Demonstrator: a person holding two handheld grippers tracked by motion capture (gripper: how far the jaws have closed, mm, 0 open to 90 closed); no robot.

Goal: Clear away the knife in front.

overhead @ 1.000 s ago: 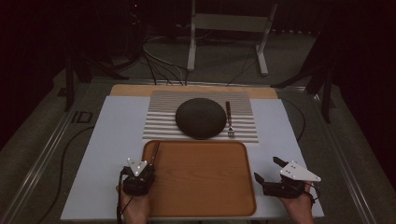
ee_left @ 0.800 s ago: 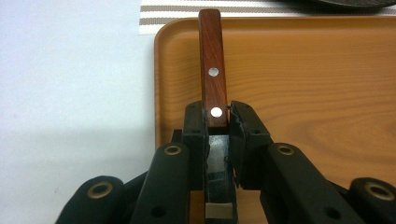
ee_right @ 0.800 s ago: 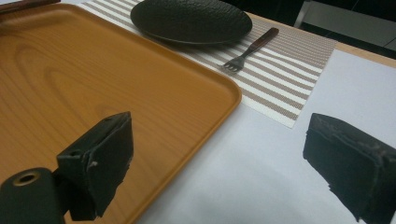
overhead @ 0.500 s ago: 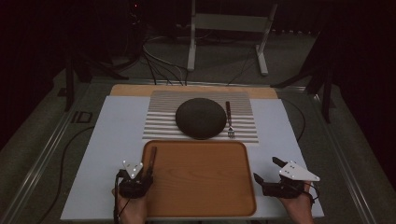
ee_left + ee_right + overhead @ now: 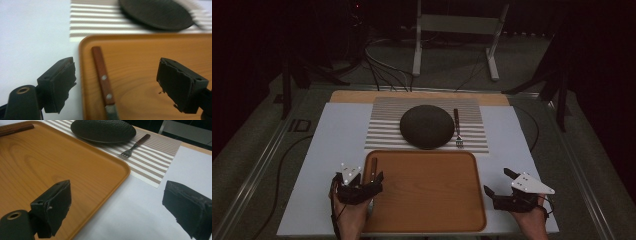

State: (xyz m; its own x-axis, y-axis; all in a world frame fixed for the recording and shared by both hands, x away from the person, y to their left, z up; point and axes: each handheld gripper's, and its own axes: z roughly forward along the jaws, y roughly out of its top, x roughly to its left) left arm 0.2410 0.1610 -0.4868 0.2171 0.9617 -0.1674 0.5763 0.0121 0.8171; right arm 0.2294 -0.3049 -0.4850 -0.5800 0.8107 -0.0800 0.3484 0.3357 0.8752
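Note:
A wooden tray (image 5: pixel 432 200) lies at the table's front middle. A knife with a brown riveted handle (image 5: pixel 102 75) rests along the tray's left side (image 5: pixel 373 169), handle pointing away from me. My left gripper (image 5: pixel 364 181) stands open at the tray's left rim. In the left gripper view (image 5: pixel 115 82) its jaws straddle the knife, one over the white table, one over the tray, touching nothing. My right gripper (image 5: pixel 498 184) is open by the tray's right edge, empty (image 5: pixel 117 205). A dark plate (image 5: pixel 427 126) and a fork (image 5: pixel 457 127) sit on a striped placemat (image 5: pixel 384 130).
The white table top (image 5: pixel 329 165) extends left and right of the tray. A bare wooden strip (image 5: pixel 352 96) runs along the far edge. Cables (image 5: pixel 282 170) trail off the left side, and a metal stand (image 5: pixel 454 30) rises behind the table.
My left gripper drew back slightly, then edged forward again to the tray's left rim over the knife. The right gripper, tray, plate and fork have not moved.

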